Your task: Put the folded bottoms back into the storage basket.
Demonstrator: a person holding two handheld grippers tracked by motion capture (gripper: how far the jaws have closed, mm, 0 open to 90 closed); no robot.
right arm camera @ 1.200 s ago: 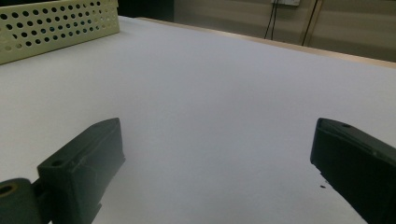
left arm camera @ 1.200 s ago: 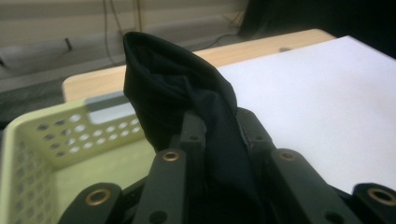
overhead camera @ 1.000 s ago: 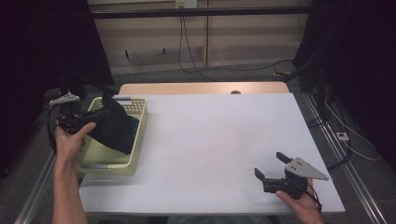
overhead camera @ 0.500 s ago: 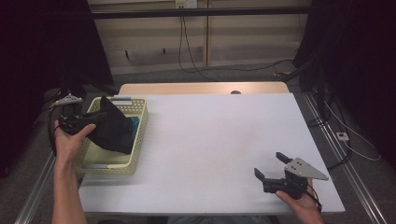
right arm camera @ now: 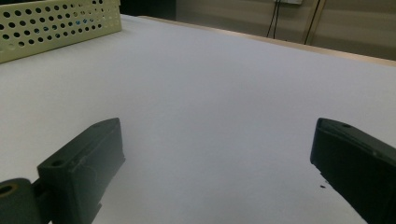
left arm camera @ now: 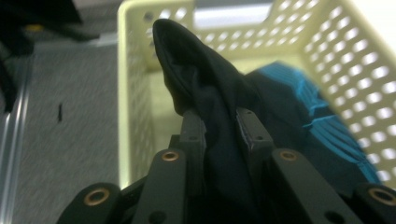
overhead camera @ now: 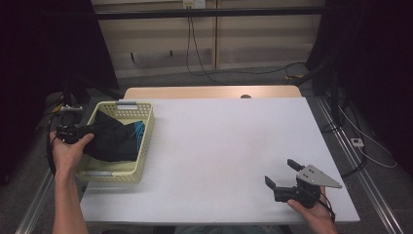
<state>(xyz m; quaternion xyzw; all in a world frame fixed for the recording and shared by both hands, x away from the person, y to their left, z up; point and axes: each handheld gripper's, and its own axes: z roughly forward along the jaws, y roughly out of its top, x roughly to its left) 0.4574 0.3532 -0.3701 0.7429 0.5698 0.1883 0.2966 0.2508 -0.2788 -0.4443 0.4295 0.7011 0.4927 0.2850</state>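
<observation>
Pulling the black cloth (left arm camera: pixel 210 116) clear works best lifted straight up from the basket (overhead camera: pixel 146 141); the left gripper (left arm camera: pixel 219 126) fingers pinch it, while the right gripper (overhead camera: pixel 285 178) rests spread on the worktop (overhead camera: pixel 219 146).

Our left forearm reaches up the left side, the left hand (overhead camera: pixel 68 148) gripping the left gripper (overhead camera: pixel 80 131), whose fingers (left arm camera: pixel 194 128) are clamped together. Our right hand (overhead camera: pixel 314 209) sits low at the near right, its right gripper (overhead camera: pixel 285 173) level with fingers (right arm camera: pixel 84 163) spread wide.
</observation>
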